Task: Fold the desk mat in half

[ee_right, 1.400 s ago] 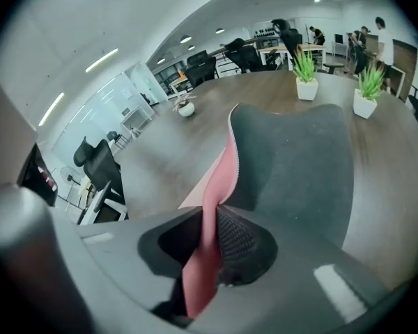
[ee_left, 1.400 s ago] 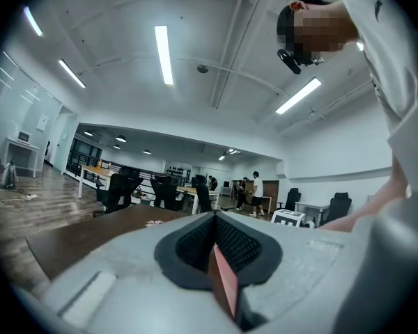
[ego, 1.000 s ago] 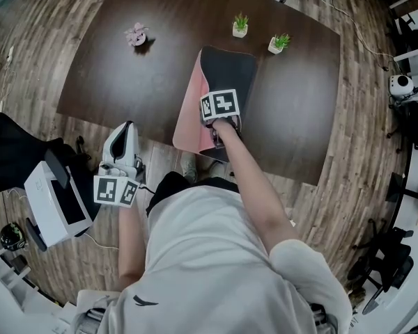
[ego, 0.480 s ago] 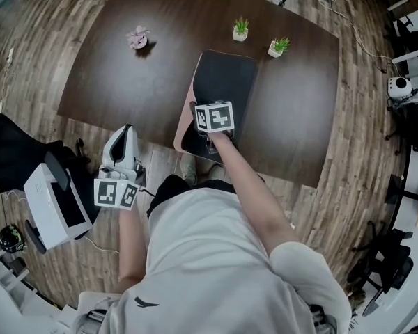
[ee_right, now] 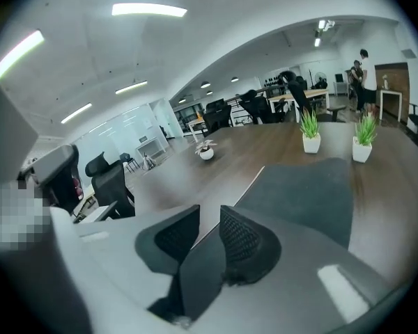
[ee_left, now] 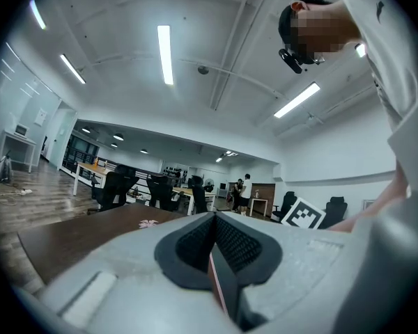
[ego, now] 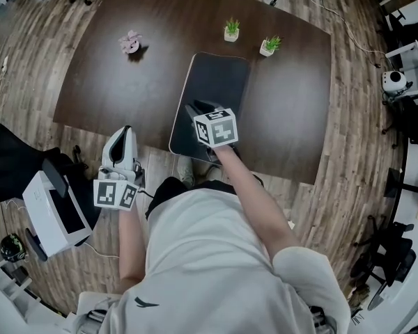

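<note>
Desk mat [ego: 219, 82] is lying folded, dark side up, in the middle of the big brown surface [ego: 118, 96], with its near end reaching the front edge. The right gripper [ee_right: 209, 220] is hanging over that near end, its fingers a little apart and closing on nothing. The left gripper [ee_left: 214, 220] is staying off the surface with fingers pressing together, holding nothing.

Dark brown table [ego: 111, 89]. On it: grey desk mat [ego: 219, 82], flat, reaching from the centre to the near edge. Behind the mat, green plant [ego: 231, 29] and second green plant [ego: 269, 45], both in white pots. Pink plant [ego: 130, 42] far left, well apart.
</note>
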